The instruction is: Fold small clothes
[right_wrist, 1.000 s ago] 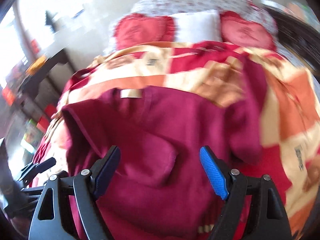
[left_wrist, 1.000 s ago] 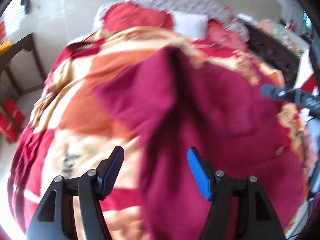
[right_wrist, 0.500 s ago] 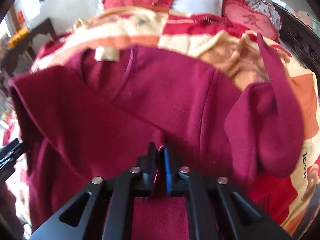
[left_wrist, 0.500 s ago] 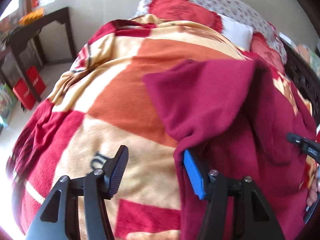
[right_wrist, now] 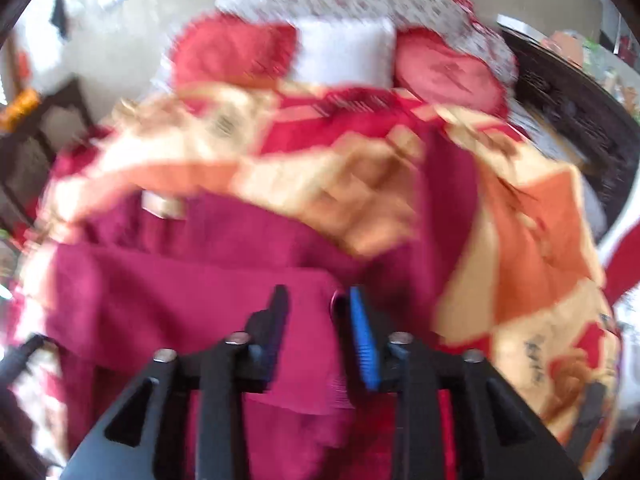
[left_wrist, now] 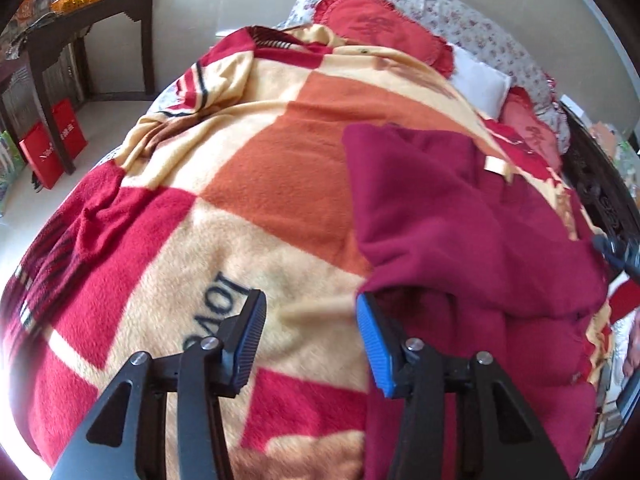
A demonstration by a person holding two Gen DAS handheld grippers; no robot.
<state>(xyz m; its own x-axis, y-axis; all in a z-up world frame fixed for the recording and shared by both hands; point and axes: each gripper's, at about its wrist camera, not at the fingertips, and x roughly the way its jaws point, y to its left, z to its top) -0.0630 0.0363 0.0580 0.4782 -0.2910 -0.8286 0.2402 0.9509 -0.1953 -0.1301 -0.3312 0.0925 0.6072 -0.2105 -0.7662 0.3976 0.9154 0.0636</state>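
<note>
I am partway through a side fold on the maroon top (left_wrist: 460,216), which lies on the patterned blanket (left_wrist: 248,184) over toward the right edge of the bed, neck label pointing at the pillows (left_wrist: 478,80) at the head end. One side panel already lies doubled over the body.

My left tool (left_wrist: 308,344) has its two pads wide apart and grips nothing. Its blue pad sits right against the folded left edge of the top, perhaps just touching it; the black pad hangs over bare blanket.

My right tool (right_wrist: 314,328) is partly open, with a flap of the maroon cloth lying between the pads. The view is smeared by motion, so I cannot say for sure whether the cloth is pinched; the gap looks too wide for a firm hold.

Judging from this, the next move is to take the far sleeve, which trails up toward the right edge of the bed, and lay it across the body, then smooth the folded edge flat.
</note>
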